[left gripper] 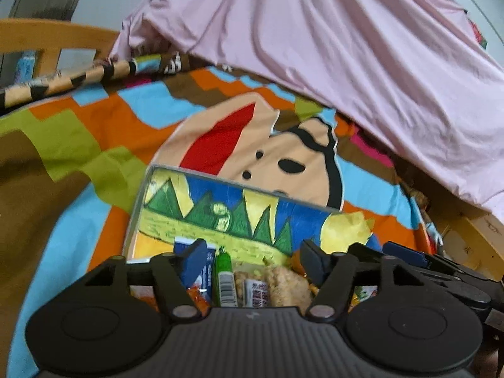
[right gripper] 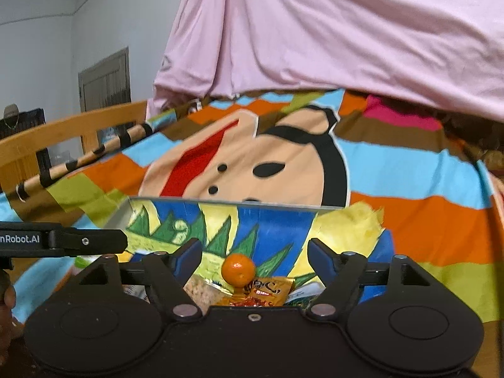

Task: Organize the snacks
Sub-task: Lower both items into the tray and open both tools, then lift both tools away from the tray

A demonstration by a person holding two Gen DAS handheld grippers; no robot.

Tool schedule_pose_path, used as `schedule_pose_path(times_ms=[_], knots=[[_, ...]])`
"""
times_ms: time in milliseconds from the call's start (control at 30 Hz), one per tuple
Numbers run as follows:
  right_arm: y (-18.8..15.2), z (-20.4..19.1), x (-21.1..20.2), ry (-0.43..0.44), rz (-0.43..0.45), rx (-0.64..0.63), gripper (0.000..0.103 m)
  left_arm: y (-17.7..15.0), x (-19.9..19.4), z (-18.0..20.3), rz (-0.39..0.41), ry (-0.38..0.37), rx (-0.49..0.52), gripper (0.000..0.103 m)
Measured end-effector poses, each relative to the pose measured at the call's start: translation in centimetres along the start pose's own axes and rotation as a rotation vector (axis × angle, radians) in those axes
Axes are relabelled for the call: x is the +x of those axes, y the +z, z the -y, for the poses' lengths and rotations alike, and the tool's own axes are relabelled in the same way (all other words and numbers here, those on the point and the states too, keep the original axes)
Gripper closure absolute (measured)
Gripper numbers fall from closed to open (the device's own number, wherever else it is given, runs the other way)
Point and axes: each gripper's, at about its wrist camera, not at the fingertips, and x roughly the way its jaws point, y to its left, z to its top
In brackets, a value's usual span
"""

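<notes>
With both the left tool (left gripper: 252,253) and the right tool (right gripper: 255,256) standing apart and empty above the painted box (left gripper: 220,211) on the bedspread (left gripper: 94,119), the snacks (left gripper: 271,286) already lie inside, so the sorting looks nearly done.

Open box (left gripper: 201,217) lying on the bedspread (left gripper: 94,145) of a bed, snack packets (left gripper: 277,286) inside it at its near end, mandarin (right gripper: 238,269) resting on the packets, draped sheet (left gripper: 330,47) hanging at the far side, wooden rail (right gripper: 63,135) far left
</notes>
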Motion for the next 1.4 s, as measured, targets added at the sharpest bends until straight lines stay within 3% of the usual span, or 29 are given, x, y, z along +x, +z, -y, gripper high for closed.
schedule_pose_path(times_ms=[133,400,867,1400], knots=[[1.0,-0.1,-2.7,0.002,0.047,-0.003,0.019,0.5,-2.4,0.8,0.055,0.015,0.016,0.014],[2.3,-1.0,-7.5,0.017,0.113,-0.012,0.015,0.9,-6.6,2.5,0.116,0.026,0.064,0.004],[2.6,-2.2,-15.2,0.032,0.185,-0.012,0.008,-0.1,-12.7,5.7,0.174,0.031,0.148,0.001],[1.1,-2.6,-21.3,0.024,0.216,-0.008,0.002,-2.3,-17.6,7.6,0.218,0.056,0.199,0.0]])
